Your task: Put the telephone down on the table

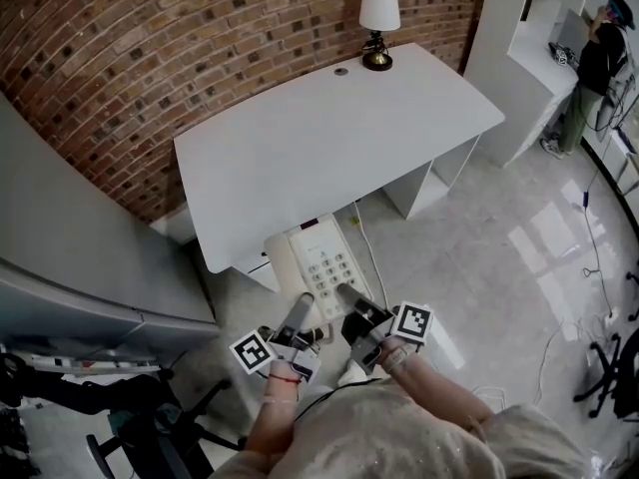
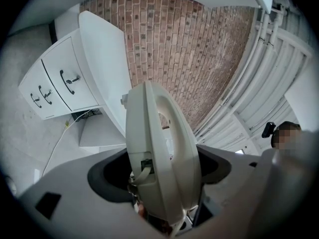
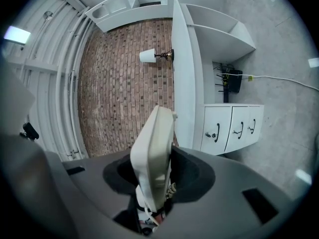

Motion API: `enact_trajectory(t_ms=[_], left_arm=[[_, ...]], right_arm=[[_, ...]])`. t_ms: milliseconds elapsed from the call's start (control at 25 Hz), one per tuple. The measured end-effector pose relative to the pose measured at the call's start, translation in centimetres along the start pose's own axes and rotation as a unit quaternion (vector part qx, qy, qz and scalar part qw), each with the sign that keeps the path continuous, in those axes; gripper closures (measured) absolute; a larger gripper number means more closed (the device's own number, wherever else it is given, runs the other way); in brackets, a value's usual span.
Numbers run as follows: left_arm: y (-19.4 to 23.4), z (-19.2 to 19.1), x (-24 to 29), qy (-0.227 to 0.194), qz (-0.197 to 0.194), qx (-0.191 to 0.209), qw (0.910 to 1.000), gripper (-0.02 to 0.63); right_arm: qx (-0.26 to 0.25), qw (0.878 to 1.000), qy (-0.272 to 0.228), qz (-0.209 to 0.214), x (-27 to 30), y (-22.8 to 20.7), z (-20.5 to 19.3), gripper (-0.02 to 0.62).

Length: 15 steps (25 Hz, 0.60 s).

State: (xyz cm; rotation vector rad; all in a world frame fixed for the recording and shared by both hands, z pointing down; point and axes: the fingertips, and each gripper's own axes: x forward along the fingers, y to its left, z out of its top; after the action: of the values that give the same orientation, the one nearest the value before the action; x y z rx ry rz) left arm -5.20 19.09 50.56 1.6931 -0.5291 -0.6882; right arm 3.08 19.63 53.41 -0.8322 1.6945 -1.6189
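Note:
A white push-button telephone (image 1: 318,260) hangs in the air just short of the white table's (image 1: 329,128) near edge, keypad up. My left gripper (image 1: 300,309) is shut on its near left edge and my right gripper (image 1: 351,297) is shut on its near right edge. In the left gripper view the telephone (image 2: 159,163) stands edge-on between the jaws, with its handset side showing. In the right gripper view the telephone (image 3: 153,153) is also edge-on, clamped low in the jaws. The tabletop is bare except at its far end.
A small lamp (image 1: 378,23) with a white shade stands at the table's far edge against the brick wall. Drawers (image 3: 234,126) sit under the table. A cable (image 1: 371,257) runs across the floor. Office chairs stand at the lower left (image 1: 150,427) and right (image 1: 609,367). A person (image 1: 599,58) stands far right.

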Motion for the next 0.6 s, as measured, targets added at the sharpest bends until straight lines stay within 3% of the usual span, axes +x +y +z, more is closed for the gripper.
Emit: enact_trajectory(t_ms=[600], left_arm=[[1.6, -0.3, 2.4, 0.006, 0.022, -0.015, 0.9996, 0.244]], right_arm=[[0.018, 1.0, -0.004, -0.013, 0.2, -1.5, 2.4, 0.445]])
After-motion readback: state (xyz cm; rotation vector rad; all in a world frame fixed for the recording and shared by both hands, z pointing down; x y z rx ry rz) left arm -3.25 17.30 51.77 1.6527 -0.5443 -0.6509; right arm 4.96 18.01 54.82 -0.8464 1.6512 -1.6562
